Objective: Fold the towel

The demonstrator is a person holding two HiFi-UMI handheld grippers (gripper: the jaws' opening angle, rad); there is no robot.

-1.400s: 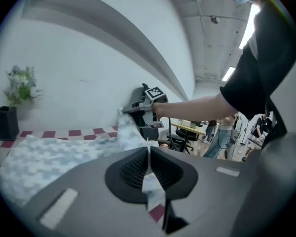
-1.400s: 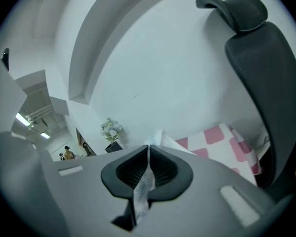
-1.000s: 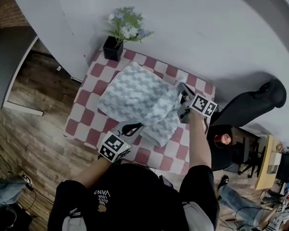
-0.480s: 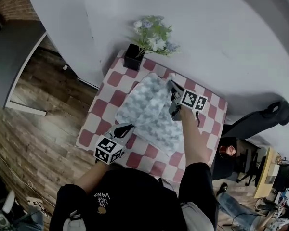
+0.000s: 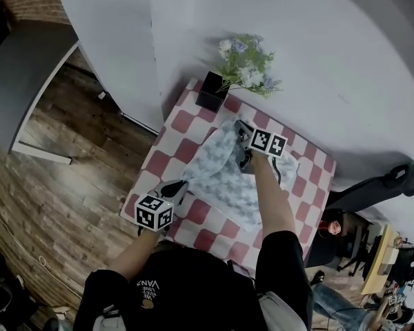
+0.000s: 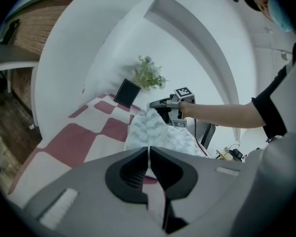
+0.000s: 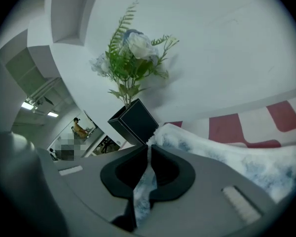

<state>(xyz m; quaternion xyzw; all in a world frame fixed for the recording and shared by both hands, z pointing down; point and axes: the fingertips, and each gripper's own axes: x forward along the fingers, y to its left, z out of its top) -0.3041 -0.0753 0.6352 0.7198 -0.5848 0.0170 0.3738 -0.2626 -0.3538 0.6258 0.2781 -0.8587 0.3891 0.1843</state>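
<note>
The right arm (image 5: 270, 200) is reaching straight out across the tabletop (image 5: 174, 132), and the right gripper (image 5: 239, 125) is pointing toward the far edge and tilting downward. Its fingers are pinching shut on a strip of the towel (image 5: 225, 179). The left gripper (image 5: 179, 187) is sitting nearer the person, at the tabletop's near-left side and angled downward. Its fingers are also clamping towel fabric, with only a thin gap between them.

Surroundings – a black square pot (image 5: 212, 92) holding artificial flowers (image 5: 249, 63) is standing at the far corner against the white wall (image 5: 317, 47), just ahead of the right gripper. A wood-plank floor (image 5: 69, 158) is showing at the left.

The towel is pale grey-white and fluffy with a wavy texture. It is lying rumpled along the middle of the red-and-white checked tabletop, bunching narrower at its far end – its left edge is running between the two grippers.
</note>
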